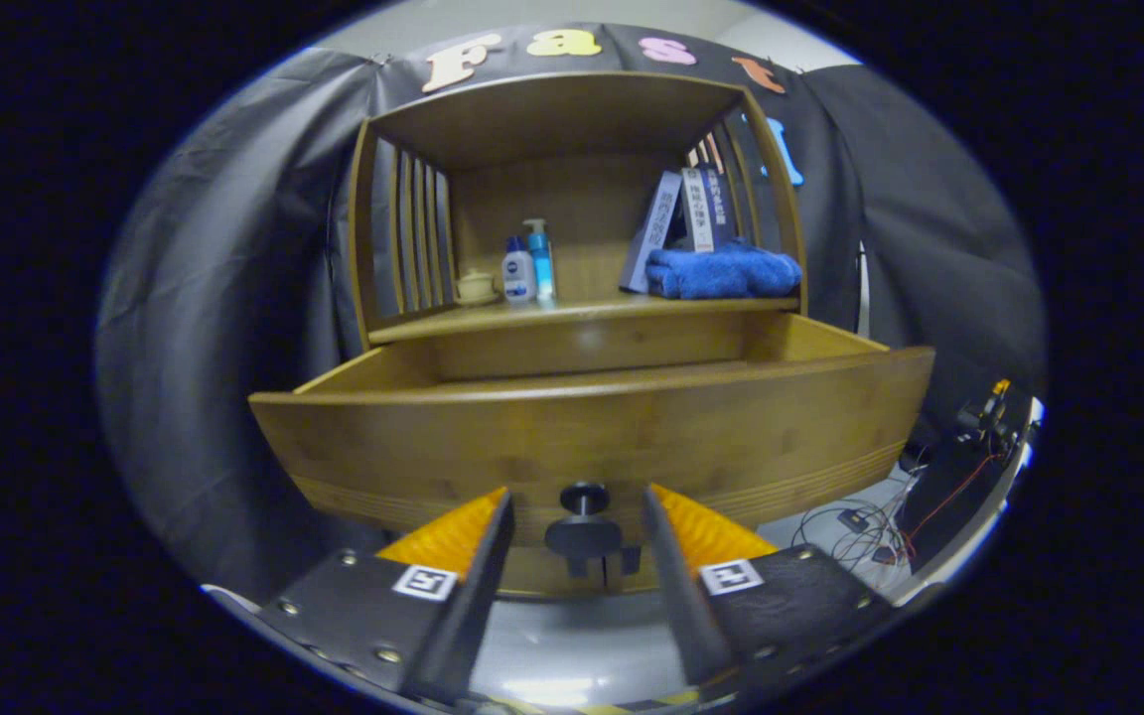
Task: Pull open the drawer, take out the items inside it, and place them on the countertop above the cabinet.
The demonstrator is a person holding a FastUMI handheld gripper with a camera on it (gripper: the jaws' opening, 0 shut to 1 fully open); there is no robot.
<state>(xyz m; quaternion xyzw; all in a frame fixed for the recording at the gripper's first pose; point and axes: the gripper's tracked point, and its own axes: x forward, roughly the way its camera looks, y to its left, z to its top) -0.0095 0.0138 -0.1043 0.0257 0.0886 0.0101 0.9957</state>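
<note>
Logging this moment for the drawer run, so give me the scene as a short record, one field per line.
drawer: pulled out from the cabinet; inside hidden by its front panel
knob: dark, on the drawer front, between the fingers, untouched
gripper: open, fingers either side of the knob
countertop: above the drawer, holds what follows
blue towel: folded, at the right
books: leaning behind the towel
bottles: two, left of centre
cup: small, beside the bottles

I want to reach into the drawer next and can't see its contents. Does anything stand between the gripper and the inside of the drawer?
Yes: the drawer's front panel rises just ahead of the open gripper, whose fingers flank the knob. The panel hides the inside, so the gripper would likely have to go over it.
</note>
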